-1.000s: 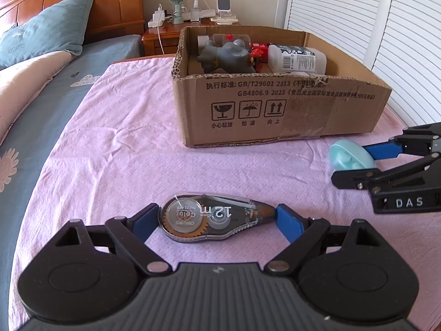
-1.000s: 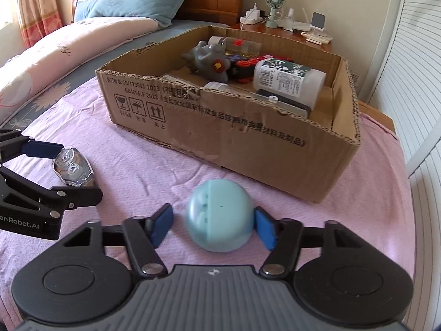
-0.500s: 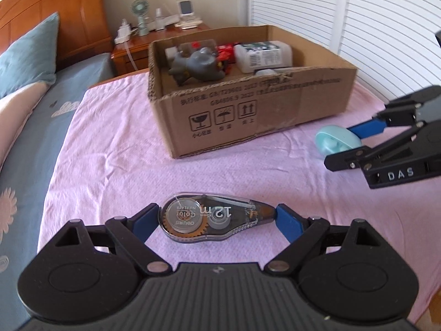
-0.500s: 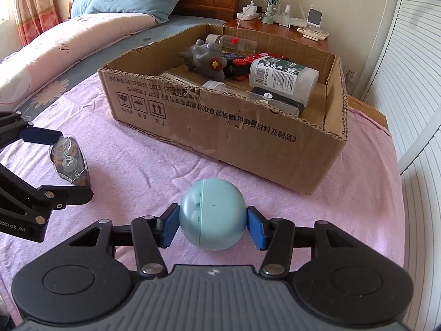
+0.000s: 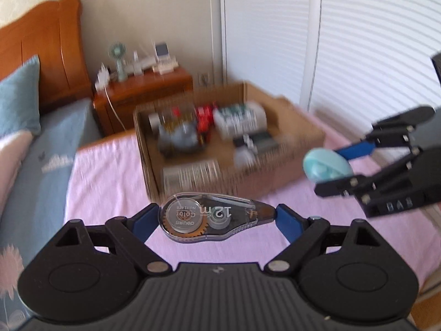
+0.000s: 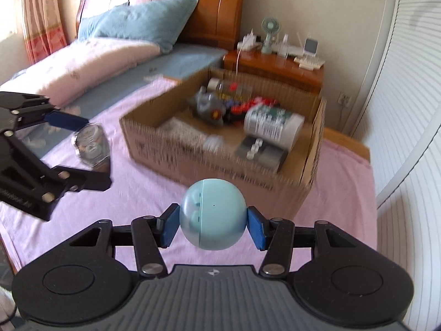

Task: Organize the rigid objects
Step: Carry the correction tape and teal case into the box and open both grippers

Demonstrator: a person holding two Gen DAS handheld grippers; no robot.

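My left gripper (image 5: 216,219) is shut lengthwise on a clear correction tape dispenser (image 5: 209,216), held above the pink bedspread (image 5: 104,165). My right gripper (image 6: 213,222) is shut on a round light-blue case (image 6: 212,218), also lifted off the bed. Each gripper shows in the other's view: the right gripper (image 5: 335,165) with the light-blue case (image 5: 326,165) at the right, the left gripper (image 6: 82,144) with the tape dispenser (image 6: 92,147) at the left. Ahead lies an open cardboard box (image 6: 220,162) holding a grey toy (image 6: 209,107), a white bottle (image 6: 273,127) and other items.
The cardboard box (image 5: 292,154) sits on the bed's pink cover. Behind it stands a wooden nightstand (image 6: 275,66) with a small fan (image 6: 268,34) and chargers. A blue pillow (image 6: 143,24) and headboard lie at the left; white louvred doors (image 5: 358,41) run along the right.
Both grippers have risen off the bedspread with their objects, so the views now look down into the box. The left gripper has also rolled. The grips are unchanged.
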